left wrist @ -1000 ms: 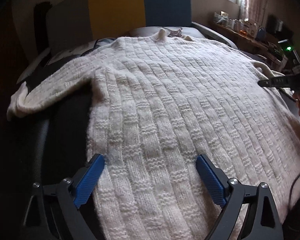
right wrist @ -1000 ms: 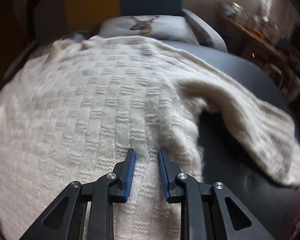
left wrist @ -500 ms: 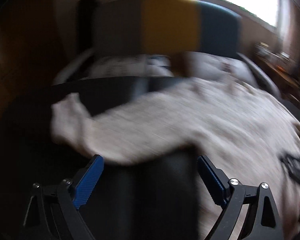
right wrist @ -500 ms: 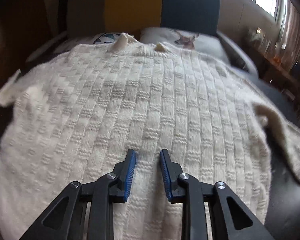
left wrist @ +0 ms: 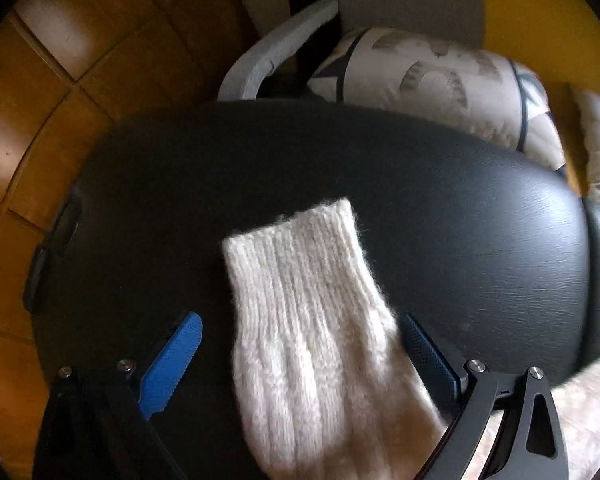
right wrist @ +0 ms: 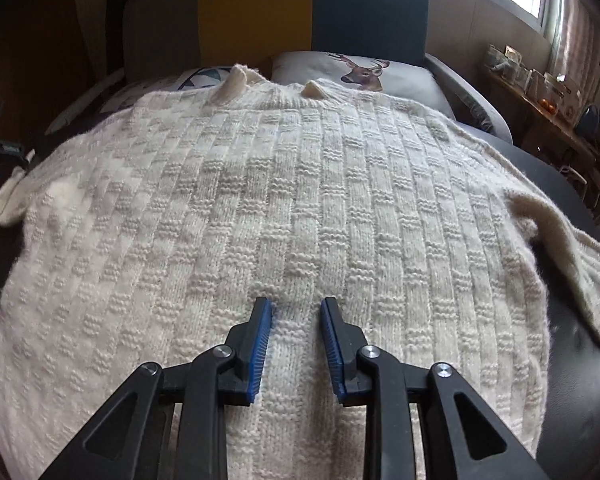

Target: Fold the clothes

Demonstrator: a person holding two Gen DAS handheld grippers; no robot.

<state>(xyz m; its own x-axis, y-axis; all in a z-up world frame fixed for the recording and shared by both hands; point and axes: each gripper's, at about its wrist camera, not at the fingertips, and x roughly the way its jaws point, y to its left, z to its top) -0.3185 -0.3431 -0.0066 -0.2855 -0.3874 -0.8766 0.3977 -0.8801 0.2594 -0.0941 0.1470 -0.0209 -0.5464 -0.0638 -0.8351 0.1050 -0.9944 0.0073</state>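
A cream knitted sweater [right wrist: 300,200] lies spread flat, neck away from me, over a black padded surface [left wrist: 420,200]. Its left sleeve ends in a ribbed cuff [left wrist: 300,280], which lies on the black surface between the wide-apart fingers of my left gripper [left wrist: 300,332]. That gripper is open and straddles the cuff without closing on it. My right gripper [right wrist: 296,308] hovers over the sweater's lower middle with its jaws a narrow gap apart and nothing between them. The right sleeve [right wrist: 572,248] angles off toward the right edge.
A patterned cushion [left wrist: 440,76] and a deer cushion [right wrist: 360,72] rest behind the sweater against a yellow and teal sofa back [right wrist: 260,8]. Orange floor tiles [left wrist: 60,100] show left of the black surface. A cluttered shelf [right wrist: 560,92] stands at the right under a window.
My left gripper has swung left from the sweater's body to the left sleeve cuff, still open. The right gripper has shifted left to the sweater's lower middle, jaw gap unchanged.
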